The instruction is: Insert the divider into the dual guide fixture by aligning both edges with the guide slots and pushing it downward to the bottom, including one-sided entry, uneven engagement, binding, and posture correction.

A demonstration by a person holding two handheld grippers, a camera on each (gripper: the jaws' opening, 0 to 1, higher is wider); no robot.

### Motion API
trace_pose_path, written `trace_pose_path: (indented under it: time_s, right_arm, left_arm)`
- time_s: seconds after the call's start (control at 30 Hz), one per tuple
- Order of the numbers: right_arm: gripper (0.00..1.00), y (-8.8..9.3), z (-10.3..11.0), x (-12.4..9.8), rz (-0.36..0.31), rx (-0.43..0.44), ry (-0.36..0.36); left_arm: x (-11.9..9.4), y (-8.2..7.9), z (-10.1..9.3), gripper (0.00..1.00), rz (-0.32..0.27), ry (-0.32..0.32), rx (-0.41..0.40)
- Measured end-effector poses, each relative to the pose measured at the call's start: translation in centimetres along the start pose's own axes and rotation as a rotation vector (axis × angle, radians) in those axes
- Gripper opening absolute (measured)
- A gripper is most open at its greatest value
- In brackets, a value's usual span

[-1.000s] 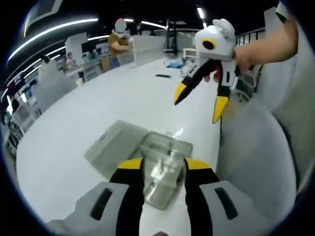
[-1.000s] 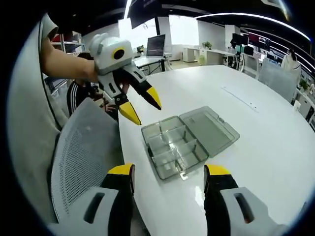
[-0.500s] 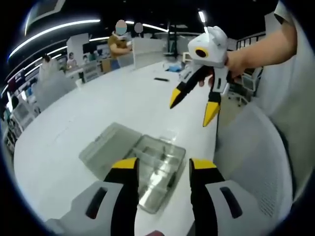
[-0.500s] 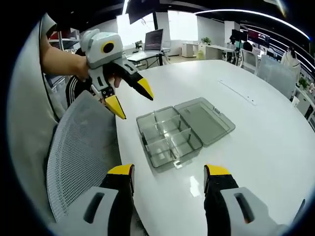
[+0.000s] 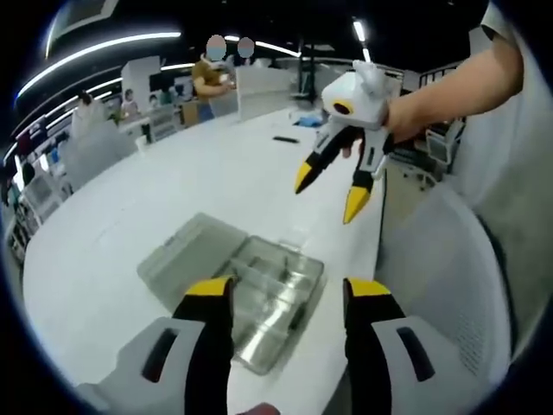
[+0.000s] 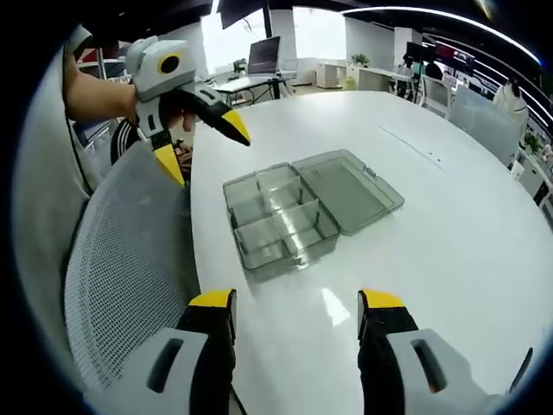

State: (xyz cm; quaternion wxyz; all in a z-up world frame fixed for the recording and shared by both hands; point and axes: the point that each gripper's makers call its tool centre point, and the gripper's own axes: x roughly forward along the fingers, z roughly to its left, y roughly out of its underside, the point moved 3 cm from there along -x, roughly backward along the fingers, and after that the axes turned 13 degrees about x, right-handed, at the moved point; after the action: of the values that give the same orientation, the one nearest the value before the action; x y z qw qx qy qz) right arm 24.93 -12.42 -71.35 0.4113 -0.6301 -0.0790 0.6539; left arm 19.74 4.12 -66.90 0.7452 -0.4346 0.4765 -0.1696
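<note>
A clear plastic compartment box (image 6: 275, 226) lies on the white table (image 6: 432, 259), its lid (image 6: 347, 188) folded open flat beside it. Thin clear dividers (image 6: 285, 207) stand inside and split it into compartments. My right gripper (image 6: 296, 303) hangs open and empty above the table's near edge, short of the box. My left gripper (image 6: 206, 149) hovers open to the left of the box, over the chair side. In the left gripper view the box (image 5: 275, 290) sits just beyond my open left gripper (image 5: 288, 294). There my right gripper (image 5: 330, 194) is raised above the table edge, held by a hand.
A grey mesh chair (image 6: 121, 277) stands against the table edge by the box, and its back (image 5: 441, 268) also shows in the left gripper view. People (image 5: 207, 76) and desks are far behind. A small dark object (image 5: 284, 138) lies mid-table.
Both grippers have drawn back from the box, which now sits farther away in the right gripper view. The left jaws have spread a little wider. The box has not moved.
</note>
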Motion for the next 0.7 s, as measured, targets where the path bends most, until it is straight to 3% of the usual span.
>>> trace_pose_path:
  time_s: [0.27, 0.7]
  right_arm:
    - [0.52, 1.1, -1.3, 0.7, 0.053, -0.023, 0.007]
    - [0.46, 1.1, -2.5, 3.2, 0.144, -0.145, -0.010]
  left_arm:
    - [0.1, -0.4, 0.1, 0.52, -0.007, -0.004, -0.004]
    - [0.1, -0.2, 0.2, 0.53, -0.003, -0.008, -0.016]
